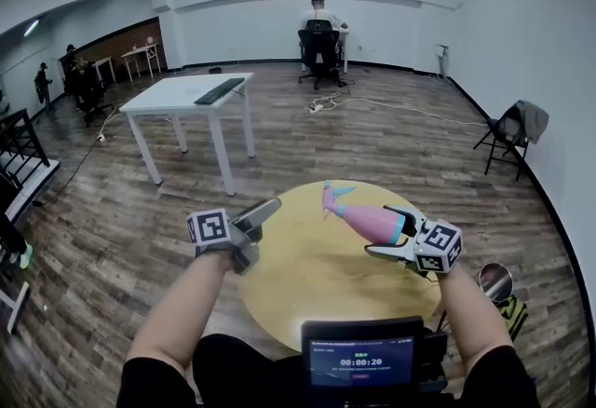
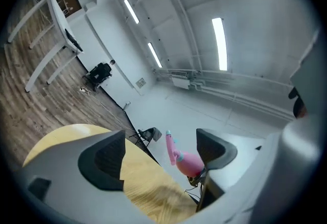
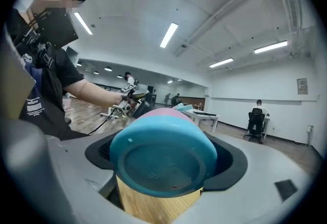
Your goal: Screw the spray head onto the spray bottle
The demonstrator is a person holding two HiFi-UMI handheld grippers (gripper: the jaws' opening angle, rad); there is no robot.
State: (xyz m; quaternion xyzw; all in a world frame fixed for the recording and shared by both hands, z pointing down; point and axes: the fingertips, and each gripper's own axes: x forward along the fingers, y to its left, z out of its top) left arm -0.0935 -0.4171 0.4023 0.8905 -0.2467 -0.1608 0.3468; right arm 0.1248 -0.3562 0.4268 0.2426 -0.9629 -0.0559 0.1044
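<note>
Yellow round table (image 1: 307, 285) beneath; right gripper (image 1: 380, 231) clamps spray bottle (image 1: 358, 215)

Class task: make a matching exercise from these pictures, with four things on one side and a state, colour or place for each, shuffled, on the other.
Things:
1. left gripper
2. right gripper
3. round table
4. keyboard

Descriptions:
a. lies on the white table
b. jaws shut on the spray bottle
c. yellow top
d. jaws apart, holding nothing

Pairs: 1-d, 2-b, 3-c, 4-a
</note>
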